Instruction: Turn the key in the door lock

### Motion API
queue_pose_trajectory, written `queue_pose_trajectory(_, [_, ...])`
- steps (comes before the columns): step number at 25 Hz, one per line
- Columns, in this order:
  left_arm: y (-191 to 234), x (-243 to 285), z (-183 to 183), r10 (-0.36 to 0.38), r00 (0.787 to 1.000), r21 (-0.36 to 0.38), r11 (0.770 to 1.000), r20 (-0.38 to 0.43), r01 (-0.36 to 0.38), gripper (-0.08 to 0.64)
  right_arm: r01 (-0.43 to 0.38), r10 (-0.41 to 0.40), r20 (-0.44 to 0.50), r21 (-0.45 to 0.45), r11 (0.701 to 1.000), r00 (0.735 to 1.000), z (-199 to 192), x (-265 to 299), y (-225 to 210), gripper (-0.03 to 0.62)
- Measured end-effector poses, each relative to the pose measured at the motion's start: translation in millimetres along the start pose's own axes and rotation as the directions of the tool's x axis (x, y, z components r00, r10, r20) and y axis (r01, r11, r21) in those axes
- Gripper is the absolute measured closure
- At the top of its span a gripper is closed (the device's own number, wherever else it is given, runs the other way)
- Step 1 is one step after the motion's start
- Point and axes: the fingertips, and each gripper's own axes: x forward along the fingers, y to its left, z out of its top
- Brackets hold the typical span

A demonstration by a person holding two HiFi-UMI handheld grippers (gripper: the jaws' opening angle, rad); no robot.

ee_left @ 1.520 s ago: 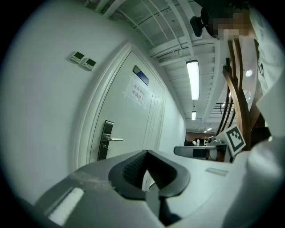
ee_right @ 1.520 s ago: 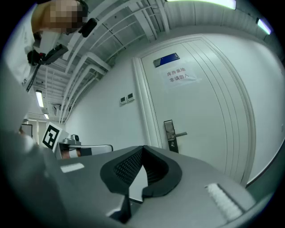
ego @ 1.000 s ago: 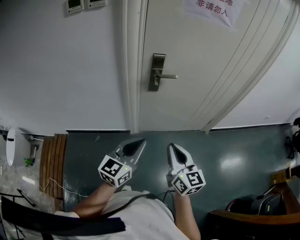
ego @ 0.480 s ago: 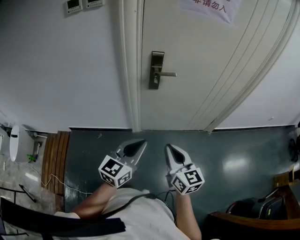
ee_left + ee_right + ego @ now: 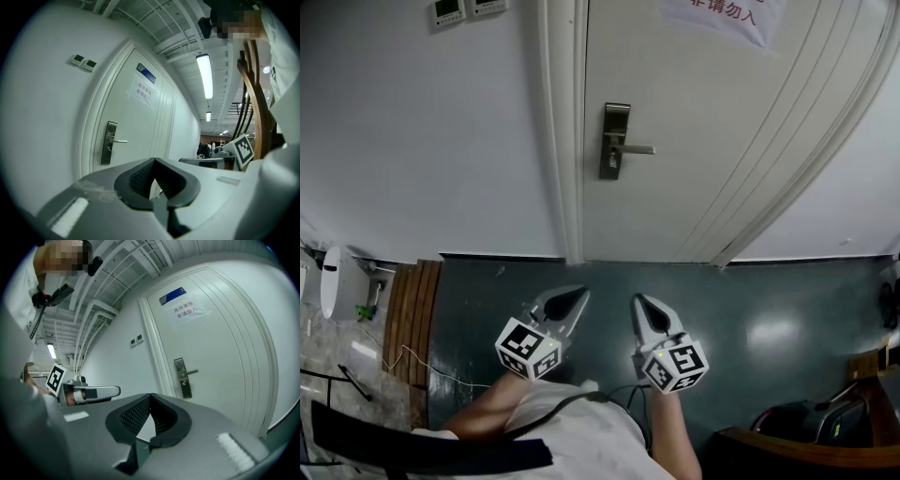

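Both tongs closed and empty, well apart from the lock
The door lock (image 5: 616, 141) sits upper centre, left gripper (image 5: 574, 298) and right gripper (image 5: 643, 306) lower centre; approach squarely, opening one pair before the keyhole; no key discernible

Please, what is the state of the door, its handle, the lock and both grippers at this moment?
Door: closed in its frame.
Lever handle: level, not pressed down.
Lock: too small to tell whether a key is in it.
Left gripper: shut, holds nothing, away from the door.
Right gripper: shut, holds nothing, away from the door.
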Motion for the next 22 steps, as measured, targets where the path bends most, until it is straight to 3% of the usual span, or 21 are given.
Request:
queue_pose_trajectory(9, [49,20,1,0.005,1.000,-0.023,1.000,0.007,-0.004,0.555,0.016,-0.016,-0.017,-0.007,1.000,1.000,0,46,-15,0.584])
queue_pose_trajectory(22, [131,88,32,-0.074,0.997,-0.027,0.997,-0.005,0.074,0.555,0.083,-0.083,-0.022,0.000,0.997,0.996,27,136,-58,0.584])
